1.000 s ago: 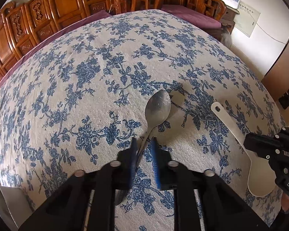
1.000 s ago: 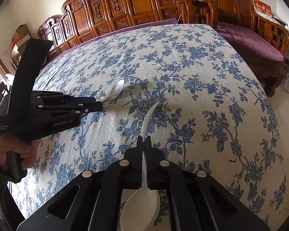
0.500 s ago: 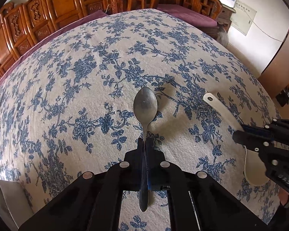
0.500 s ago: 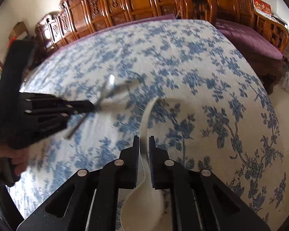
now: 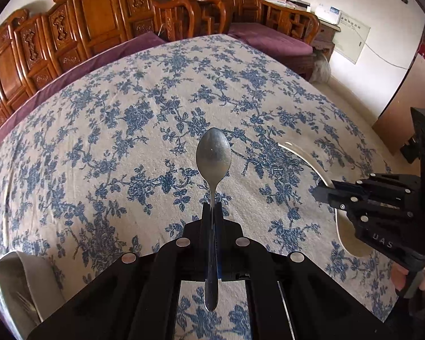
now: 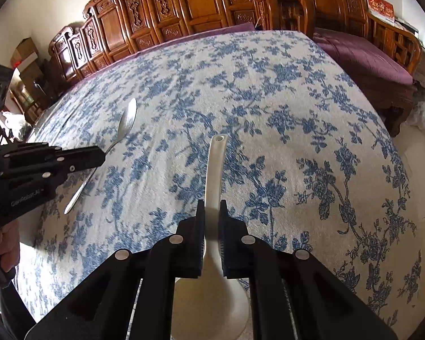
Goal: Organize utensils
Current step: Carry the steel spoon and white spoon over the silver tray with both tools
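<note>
My left gripper (image 5: 212, 204) is shut on the handle of a metal spoon (image 5: 213, 158) and holds it above the blue-flowered tablecloth (image 5: 127, 147), bowl pointing away. The spoon also shows in the right wrist view (image 6: 126, 123), sticking out of the left gripper (image 6: 100, 157). My right gripper (image 6: 212, 202) is shut on the handle of a white ceramic spoon (image 6: 214, 170), handle end pointing away, bowl under the jaws. In the left wrist view the right gripper (image 5: 318, 191) holds the white spoon (image 5: 351, 243) at the right.
Carved wooden chairs (image 5: 99, 28) with purple cushions line the far side of the table. A wooden bench (image 6: 368, 53) stands on the right. A pale object (image 5: 17, 283) sits at the table's near left edge.
My left gripper closed on the metal spoon and lifted it off the cloth. My right gripper kept hold of the white spoon and raised it too.
</note>
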Tool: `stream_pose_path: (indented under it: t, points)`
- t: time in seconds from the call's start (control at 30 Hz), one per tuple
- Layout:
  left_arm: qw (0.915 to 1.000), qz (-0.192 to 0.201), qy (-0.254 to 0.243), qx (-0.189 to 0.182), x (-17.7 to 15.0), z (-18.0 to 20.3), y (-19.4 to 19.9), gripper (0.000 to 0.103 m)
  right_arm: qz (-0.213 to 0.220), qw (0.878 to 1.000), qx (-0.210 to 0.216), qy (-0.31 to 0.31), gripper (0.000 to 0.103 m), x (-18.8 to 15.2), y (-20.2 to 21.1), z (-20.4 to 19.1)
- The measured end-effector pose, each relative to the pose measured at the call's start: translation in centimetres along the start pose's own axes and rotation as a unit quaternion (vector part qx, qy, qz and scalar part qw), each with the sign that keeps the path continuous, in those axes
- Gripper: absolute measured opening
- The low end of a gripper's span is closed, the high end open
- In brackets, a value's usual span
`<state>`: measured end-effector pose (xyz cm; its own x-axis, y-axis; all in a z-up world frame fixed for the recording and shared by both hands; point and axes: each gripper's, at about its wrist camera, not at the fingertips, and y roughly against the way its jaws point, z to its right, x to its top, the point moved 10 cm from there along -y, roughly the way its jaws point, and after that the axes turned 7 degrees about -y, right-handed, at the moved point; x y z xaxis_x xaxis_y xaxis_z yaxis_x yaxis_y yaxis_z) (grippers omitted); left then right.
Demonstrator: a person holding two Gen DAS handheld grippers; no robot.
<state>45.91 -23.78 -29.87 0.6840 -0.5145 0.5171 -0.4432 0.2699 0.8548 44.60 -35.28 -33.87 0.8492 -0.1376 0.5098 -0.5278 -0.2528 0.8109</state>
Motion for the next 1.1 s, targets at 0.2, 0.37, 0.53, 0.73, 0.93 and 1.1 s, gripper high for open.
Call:
stream_pose_path:
  t: [0.2,0.37,0.53,0.73,0.93,1.1]
  points:
    - [0.9998,0.010,0.007,0.013,-0.7,-1.1,2.8,0.002,0.022,1.000,0.013,0.018,0.011,0.6,1.6,-2.6]
    - [0.9993,0.019,0.018,0.026,-1.8,-2.4,5.5,0.002,0.037,0.999,0.018,0.033,0.011,0.9,2.5,-5.0]
    - [0.9987,0.026,0.025,0.035,-2.9,-3.6,7.8,0.002,0.044,0.998,0.020,0.052,0.011,0.6,2.8,-7.1]
    - [0.9979,0.031,0.036,0.043,-4.8,-5.4,10.1,0.002,0.042,0.996,0.020,0.073,0.011,-0.4,2.6,-9.5]
    - [0.9969,0.034,0.048,0.053,-6.7,-7.3,11.9,0.002,0.039,0.995,0.021,0.092,0.011,-1.2,2.5,-11.4]
    - [0.9962,0.035,0.055,0.058,-8.1,-8.6,12.7,0.002,0.039,0.994,0.024,0.103,0.011,-1.8,2.7,-12.7]
